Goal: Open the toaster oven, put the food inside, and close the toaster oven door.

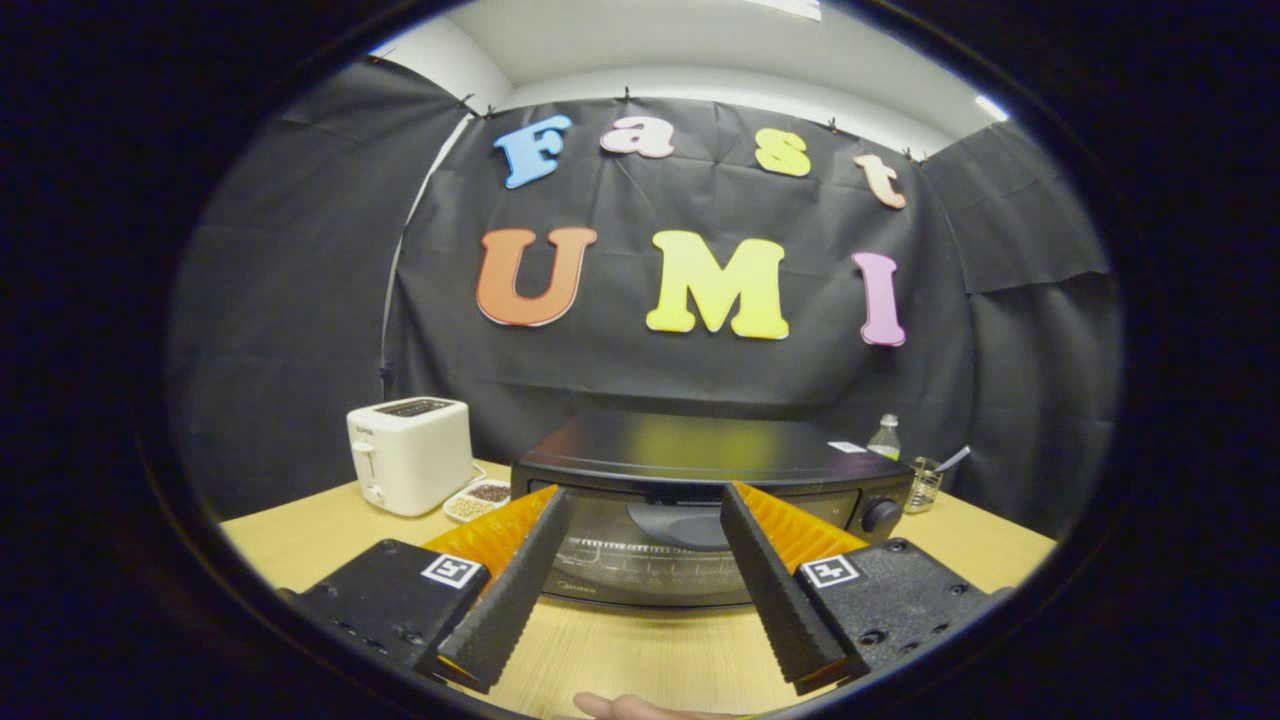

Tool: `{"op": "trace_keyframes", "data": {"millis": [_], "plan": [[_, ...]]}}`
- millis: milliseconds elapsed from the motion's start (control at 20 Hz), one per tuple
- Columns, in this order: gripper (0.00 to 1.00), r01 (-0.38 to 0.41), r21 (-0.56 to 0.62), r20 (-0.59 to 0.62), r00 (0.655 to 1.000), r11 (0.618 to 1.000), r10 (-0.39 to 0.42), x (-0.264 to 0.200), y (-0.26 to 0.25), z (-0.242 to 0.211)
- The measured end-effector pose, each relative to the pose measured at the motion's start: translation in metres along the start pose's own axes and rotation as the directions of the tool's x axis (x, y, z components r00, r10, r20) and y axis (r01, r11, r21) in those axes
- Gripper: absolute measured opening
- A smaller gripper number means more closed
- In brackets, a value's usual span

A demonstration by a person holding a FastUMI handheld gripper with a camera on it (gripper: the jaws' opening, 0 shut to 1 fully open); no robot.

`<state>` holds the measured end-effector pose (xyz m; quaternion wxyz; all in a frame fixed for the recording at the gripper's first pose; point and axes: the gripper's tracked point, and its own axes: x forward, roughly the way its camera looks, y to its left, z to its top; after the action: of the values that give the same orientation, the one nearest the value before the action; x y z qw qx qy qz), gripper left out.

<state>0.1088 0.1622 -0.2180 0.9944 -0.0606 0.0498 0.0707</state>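
Gripper view. We look forward along the gripper (645, 505), its two black ribbed fingers (515, 585) backed with orange plastic. The fingers are spread wide and grip nothing; the gap between them shows bare tabletop and the front of the oven.

We note a black toaster oven (700, 470) with a glossy flat top, standing on the pale wooden table (640, 650) just ahead of the fingertips. Its glass door (640, 560) is closed, and the dark curved door handle (678, 522) sits between the two fingertips, a little beyond them. We cannot tell whether the tips touch the door. A round black knob (881, 515) sits at the oven's right front, past the right finger.

Left of the oven we see a white two-slot toaster (410, 455) with a side lever. Between it and the oven lies a small white divided tray (478, 498) holding pale and dark bits, too small to identify.

Right of the oven, near the back, stand a small clear bottle (884, 438) and a clear glass cup (925, 485) with a thin utensil leaning in it.

Below the fingers, at the table's near edge, a fingertip of a person's hand (625, 708) pokes in.
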Motion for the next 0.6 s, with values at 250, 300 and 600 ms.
{"op": "trace_keyframes", "data": {"millis": [250,300,600], "plan": [[1.00,0.023,0.036,-0.043,0.999,0.999,-0.021,-0.057,-0.001,0.021],[1.00,0.028,0.056,-0.060,0.998,0.998,-0.025,-0.074,-0.001,0.022],[1.00,0.070,0.096,-0.085,0.994,0.993,-0.062,-0.165,-0.025,0.063]]}}
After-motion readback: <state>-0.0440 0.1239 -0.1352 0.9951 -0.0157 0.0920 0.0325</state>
